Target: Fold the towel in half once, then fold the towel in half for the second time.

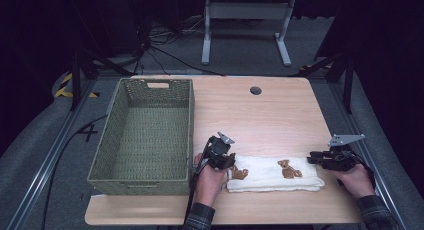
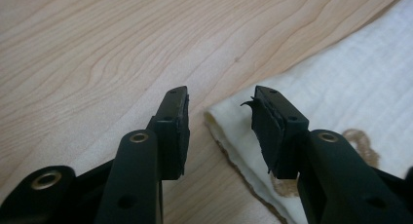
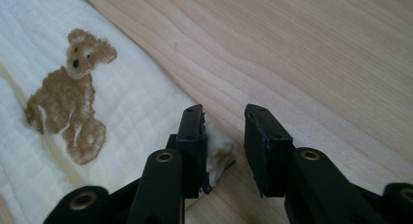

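Two bear prints on folded towel (image 1: 272, 174), left one part-hidden behind left gripper (image 1: 226, 160) | towel flat on worktop (image 1: 280, 115) at 6 o'clock, right of basket (image 1: 145, 135) | left gripper part open at towel's 9 o'clock corner, gripping nothing | right gripper (image 1: 312, 158) part open at 3 o'clock end, empty, hand low.

Dim, dark-edged high view; bright, soft-lit claw views, near claw parts slightly blurred.

Both grippers are black: the left gripper (image 1: 231, 166) has brass-ringed screw holes and a torn pad at two o'clock; the right gripper (image 1: 311, 159) carries a grey three-cornered plate. Dark plaid sleeves (image 1: 199, 217) cover both forearms.
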### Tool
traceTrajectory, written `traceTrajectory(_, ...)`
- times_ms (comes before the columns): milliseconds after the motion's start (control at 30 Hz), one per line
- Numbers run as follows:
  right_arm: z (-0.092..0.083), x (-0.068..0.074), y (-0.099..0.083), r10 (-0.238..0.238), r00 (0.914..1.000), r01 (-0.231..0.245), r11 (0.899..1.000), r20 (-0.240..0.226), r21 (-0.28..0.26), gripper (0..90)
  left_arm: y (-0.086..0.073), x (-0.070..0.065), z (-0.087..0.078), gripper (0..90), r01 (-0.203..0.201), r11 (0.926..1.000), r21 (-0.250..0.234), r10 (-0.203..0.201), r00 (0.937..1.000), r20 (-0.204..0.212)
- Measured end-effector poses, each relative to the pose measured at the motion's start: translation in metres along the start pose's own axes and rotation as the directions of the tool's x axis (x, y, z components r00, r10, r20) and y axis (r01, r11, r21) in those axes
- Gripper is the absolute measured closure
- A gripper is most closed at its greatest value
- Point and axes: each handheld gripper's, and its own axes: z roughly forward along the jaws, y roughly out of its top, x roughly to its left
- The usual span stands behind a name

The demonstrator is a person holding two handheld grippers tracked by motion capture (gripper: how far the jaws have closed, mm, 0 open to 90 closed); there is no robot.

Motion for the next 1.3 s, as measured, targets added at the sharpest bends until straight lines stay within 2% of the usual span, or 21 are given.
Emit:
traceTrajectory(133, 0.002, -0.003, 0.0, 0.016, 0.9995, -0.015, 1.0, -0.027, 0.007, 70.4, -0.002, 0.003, 0.005, 57.4, 0.004, 0.9999, 0.011, -0.004, 0.9999, 0.011)
traceTrajectory(233, 0.002, -0.005, -0.001, 0.03, 0.9979, -0.029, 1.0, -0.057, 0.007, 77.6, -0.003, 0.004, 0.009, 58.7, 0.002, 0.9997, 0.023, -0.003, 0.9995, 0.03)
traceTrajectory(300, 0.002, -0.004, -0.001, 0.023, 0.9974, -0.023, 1.0, -0.069, 0.007, 82.0, -0.003, 0.004, 0.009, 62.8, -0.008, 0.9998, 0.018, 0.008, 0.9991, 0.041)
traceTrajectory(467, 0.002, -0.002, -0.001, -0.001, 0.9979, 0.001, 1.0, -0.064, 0.003, 84.8, -0.003, 0.004, 0.009, 83.4, -0.025, 0.9994, 0.024, 0.022, 0.9956, 0.091)
traceTrajectory(533, 0.002, -0.001, -0.001, -0.008, 0.9982, 0.009, 1.0, -0.059, 0.003, 85.2, -0.003, 0.005, 0.01, 85.9, -0.025, 0.9995, 0.022, 0.023, 0.9954, 0.093)
traceTrajectory(633, 0.002, -0.001, 0.0, -0.021, 0.9984, 0.021, 1.0, -0.053, 0.001, 85.5, -0.003, 0.006, 0.01, 86.8, -0.013, 0.9999, 0.009, 0.013, 0.9972, 0.074)
traceTrajectory(800, -0.003, -0.005, 0.003, -0.019, 0.9995, 0.018, 0.999, -0.024, -0.03, 85.8, 0.003, 0.01, 0.006, 87.0, 0.016, 0.9982, -0.058, -0.013, 0.9984, 0.054)
traceTrajectory(1000, -0.008, -0.013, 0.012, -0.016, 0.9998, 0.017, 0.997, 0.012, -0.072, 85.9, 0.01, 0.013, 0.003, 86.9, 0.034, 0.9939, -0.105, -0.03, 0.9987, 0.04)
traceTrajectory(1200, -0.018, -0.005, 0.011, -0.039, 0.999, 0.041, 0.993, 0.024, -0.108, 85.8, 0.007, 0.005, -0.011, 86.8, 0.02, 0.9874, -0.157, -0.016, 0.9996, 0.022)
traceTrajectory(1233, -0.02, -0.003, 0.01, -0.046, 0.9986, 0.049, 0.993, 0.026, -0.11, 85.8, 0.004, 0.001, -0.018, 86.8, 0.016, 0.9832, -0.182, -0.013, 0.9997, 0.022)
traceTrajectory(1300, -0.025, 0.002, 0.006, -0.053, 0.9983, 0.056, 0.992, 0.026, -0.113, 85.7, 0.001, -0.003, -0.024, 86.7, 0.01, 0.9795, -0.201, -0.005, 0.9997, 0.024)
